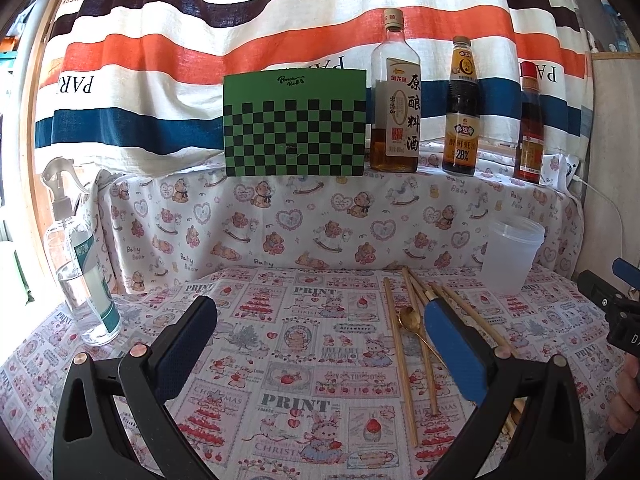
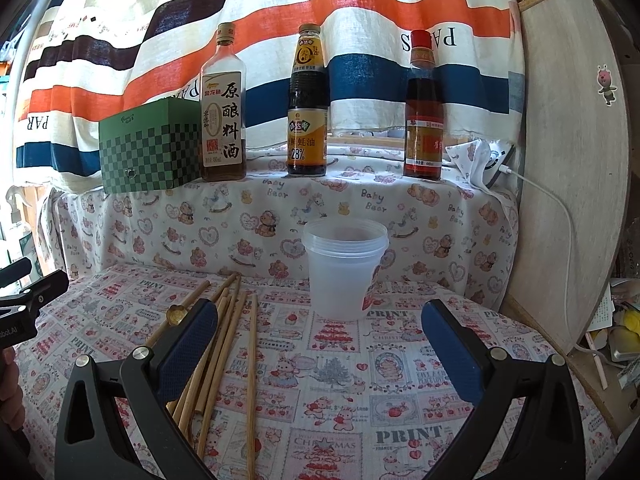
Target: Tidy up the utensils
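Both grippers are just hanging over the bench with nothing in them. The left gripper [image 1: 320, 344] has its jaws wide apart above the printed patchwork cloth [image 1: 288, 360] that covers the bench, and the right gripper [image 2: 320, 344] is spread the same way.

The utensils are loose on the cloth: a bunch of pale wooden chopsticks [image 2: 224, 340] lying roughly side by side, some crossing, with one stick a bit apart on the cup side. A small gold metal spoon [image 1: 412, 320] sits in among them, bowl end pointing toward the back.

The translucent plastic cup [image 2: 344, 268] stands upright near the back of the bench, just beyond the chopsticks.

On the raised ledge behind are a green checkered box [image 1: 294, 124], a clear cooking-wine bottle [image 1: 395, 100], a dark oyster-sauce bottle [image 1: 462, 112] and a red-capped bottle [image 2: 423, 108]. A clear spray bottle [image 1: 78, 264] stands at the far left.
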`<state>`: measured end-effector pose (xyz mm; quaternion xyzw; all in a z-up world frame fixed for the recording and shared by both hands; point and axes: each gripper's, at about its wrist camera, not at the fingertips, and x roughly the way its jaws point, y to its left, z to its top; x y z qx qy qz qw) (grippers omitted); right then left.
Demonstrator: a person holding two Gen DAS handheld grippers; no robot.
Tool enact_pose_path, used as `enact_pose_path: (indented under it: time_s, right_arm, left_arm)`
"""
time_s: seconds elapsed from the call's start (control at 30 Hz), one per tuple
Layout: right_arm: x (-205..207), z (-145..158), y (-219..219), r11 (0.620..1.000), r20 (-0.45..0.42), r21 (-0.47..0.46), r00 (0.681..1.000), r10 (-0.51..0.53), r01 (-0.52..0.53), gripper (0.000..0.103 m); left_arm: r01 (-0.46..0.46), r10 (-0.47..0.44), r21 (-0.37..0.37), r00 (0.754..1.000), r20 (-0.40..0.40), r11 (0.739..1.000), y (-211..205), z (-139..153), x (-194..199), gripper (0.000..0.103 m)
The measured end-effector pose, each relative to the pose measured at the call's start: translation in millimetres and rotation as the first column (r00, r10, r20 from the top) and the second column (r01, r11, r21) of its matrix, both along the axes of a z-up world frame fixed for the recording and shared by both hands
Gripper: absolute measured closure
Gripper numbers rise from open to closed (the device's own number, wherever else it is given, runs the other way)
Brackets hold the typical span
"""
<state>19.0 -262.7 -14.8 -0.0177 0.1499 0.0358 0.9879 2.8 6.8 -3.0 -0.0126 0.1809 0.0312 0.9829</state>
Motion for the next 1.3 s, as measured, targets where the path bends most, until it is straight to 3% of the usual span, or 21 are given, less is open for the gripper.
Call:
enact_pose_path:
  time_s: [0.33, 0.5, 0.63, 0.8, 0.9, 1.07, 1.1, 1.17, 1.23, 1.27, 1.3]
  right_arm:
    - [0, -1, -1, 1.0, -0.004, 0.004, 1.0, -0.002, 0.002, 0.0]
    - [4, 3, -2, 0.998, 0.036, -0.027, 0.998, -0.049, 0.05, 0.0]
    - [11, 4, -16, 0.998, -0.023, 0.035, 0.999, -0.048, 0.049, 0.0]
    - [21, 7, -36, 0.984, -0.129, 0.177, 0.991, 0.018, 0.005, 0.0]
    - [26, 7, -43, 0.969, -0.193, 0.244, 0.977, 0.086, -0.037, 0.0]
    - [30, -1, -32, 0.963, -0.254, 0.256, 0.955, 0.152, -0.085, 0.005]
    - [30, -3, -28, 0.963, -0.265, 0.25, 0.95, 0.164, -0.097, 0.006]
    - [27, -4, -22, 0.967, -0.264, 0.231, 0.949, 0.173, -0.112, 0.009]
    - [23, -2, -17, 0.976, -0.265, 0.188, 0.951, 0.161, -0.113, 0.012]
    - [22, -1, -14, 0.978, -0.272, 0.17, 0.948, 0.162, -0.118, 0.014]
    - [22, 0, -13, 0.979, -0.286, 0.161, 0.943, 0.168, -0.125, 0.016]
  left_arm:
    - [0.019, -0.019, 0.031, 1.0, 0.014, 0.999, -6, 1, -3, 0.0]
    - [0.013, 0.005, 0.126, 0.99, -0.138, 0.992, -12, -8, 9, 0.0]
    - [0.128, -0.117, 0.024, 0.957, -0.266, 0.992, -13, -16, 14, 0.001]
    - [0.196, -0.217, -0.095, 0.901, -0.375, 0.976, -22, -27, 9, 0.051]
    - [0.207, -0.278, -0.199, 0.84, -0.466, 0.958, -27, -36, 13, 0.066]
    - [0.194, -0.298, -0.235, 0.758, -0.581, 0.952, -42, -51, 21, 0.071]
    - [0.182, -0.264, -0.198, 0.772, -0.578, 0.963, -44, -49, 21, 0.073]
    - [0.176, -0.207, -0.11, 0.778, -0.594, 0.978, -50, -49, 22, 0.079]
    - [0.182, -0.203, -0.095, 0.78, -0.592, 0.979, -53, -51, 22, 0.085]
    - [0.186, -0.199, -0.083, 0.782, -0.59, 0.979, -54, -52, 22, 0.096]
    - [0.187, -0.199, -0.08, 0.788, -0.582, 0.979, -53, -51, 21, 0.099]
